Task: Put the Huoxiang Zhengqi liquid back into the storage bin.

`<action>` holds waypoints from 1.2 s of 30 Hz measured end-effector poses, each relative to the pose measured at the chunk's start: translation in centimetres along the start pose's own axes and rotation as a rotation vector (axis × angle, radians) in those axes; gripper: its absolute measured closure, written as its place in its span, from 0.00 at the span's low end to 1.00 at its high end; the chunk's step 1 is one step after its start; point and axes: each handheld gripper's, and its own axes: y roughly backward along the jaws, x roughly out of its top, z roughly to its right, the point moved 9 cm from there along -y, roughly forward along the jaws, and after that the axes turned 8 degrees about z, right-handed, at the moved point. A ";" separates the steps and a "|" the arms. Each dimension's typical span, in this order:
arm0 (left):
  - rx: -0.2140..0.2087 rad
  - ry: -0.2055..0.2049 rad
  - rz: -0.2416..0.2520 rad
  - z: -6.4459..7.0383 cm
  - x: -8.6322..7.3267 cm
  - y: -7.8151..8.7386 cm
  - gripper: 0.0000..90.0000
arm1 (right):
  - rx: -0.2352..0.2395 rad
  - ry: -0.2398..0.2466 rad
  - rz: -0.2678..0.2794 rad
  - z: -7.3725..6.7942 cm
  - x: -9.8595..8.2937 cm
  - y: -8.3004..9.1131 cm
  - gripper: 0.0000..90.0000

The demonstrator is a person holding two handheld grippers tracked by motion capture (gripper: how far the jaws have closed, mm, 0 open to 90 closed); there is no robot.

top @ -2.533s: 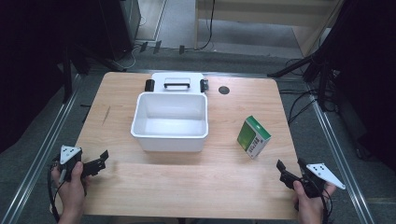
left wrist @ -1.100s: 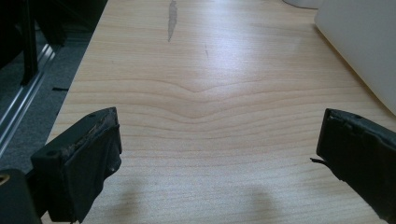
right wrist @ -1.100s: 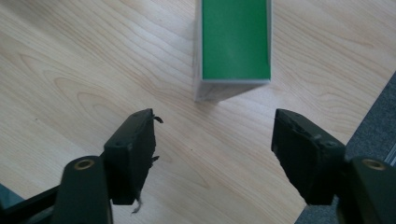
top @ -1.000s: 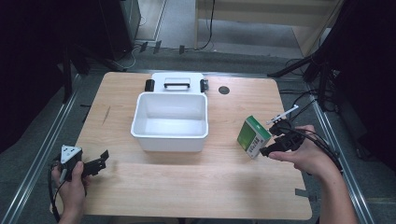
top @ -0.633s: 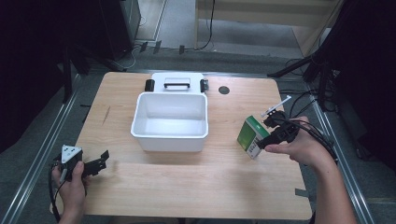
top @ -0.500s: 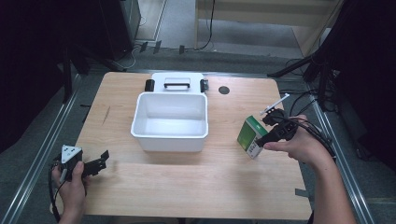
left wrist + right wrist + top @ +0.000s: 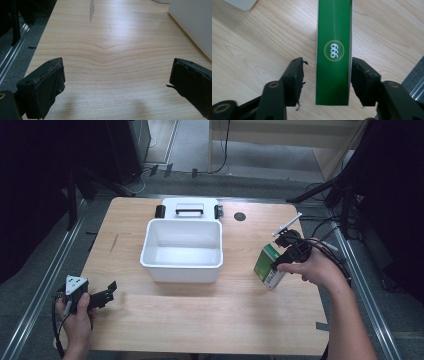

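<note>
Right of the white tub [image 7: 181, 251], near the table's [image 7: 200, 320] right edge, the green box [image 7: 268, 265] stands upright on the wood. Right gripper [image 7: 286, 256] is over it from above; the right gripper view has the box's [image 7: 333, 52] narrow top face between the jaws, right jaw about touching, left jaw a small gap off. So: narrowed around the box, not clamped yet. Jaws straddle the thin dimension, likely because that's the span that fits. Tub is open, lid [image 7: 189, 209] parked behind it, so my read is box goes into the tub next. Left gripper [image 7: 102, 296] rests well front-left of the tub, jaws spread wide over bare wood, idle and out of the way.
</note>
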 end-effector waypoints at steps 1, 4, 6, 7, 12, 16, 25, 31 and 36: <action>0.000 0.000 0.000 0.0 0.0 0.0 0.01 | 0.002 0.001 -0.006 0.0 0.1 -0.1 0.56; 0.000 0.000 0.000 0.0 0.0 0.0 0.01 | 0.004 -0.010 -0.022 0.1 0.2 -0.4 0.60; 0.000 0.000 0.000 0.0 0.0 0.0 0.01 | -0.005 -0.008 -0.035 0.3 0.2 -0.6 0.62; -0.001 0.001 0.000 0.0 0.0 0.0 0.01 | -0.010 -0.011 -0.037 0.3 0.2 -0.8 0.63; -0.004 -0.003 -0.002 0.0 0.0 0.0 0.01 | -0.034 -0.007 -0.048 0.6 0.3 -1.2 0.66; -0.006 -0.001 -0.002 0.0 0.0 0.0 0.01 | -0.020 -0.015 -0.039 0.5 0.5 -1.3 0.71; -0.006 0.000 -0.002 0.0 0.0 0.0 0.01 | -0.023 0.034 -0.041 0.6 0.2 -0.9 0.72; -0.007 -0.001 0.000 0.1 0.0 -0.1 0.01 | 0.000 0.197 -0.013 -0.1 0.5 -0.3 0.72; -0.006 0.001 0.002 0.1 0.0 -0.1 0.01 | 0.009 0.256 0.006 -0.5 1.0 0.3 0.72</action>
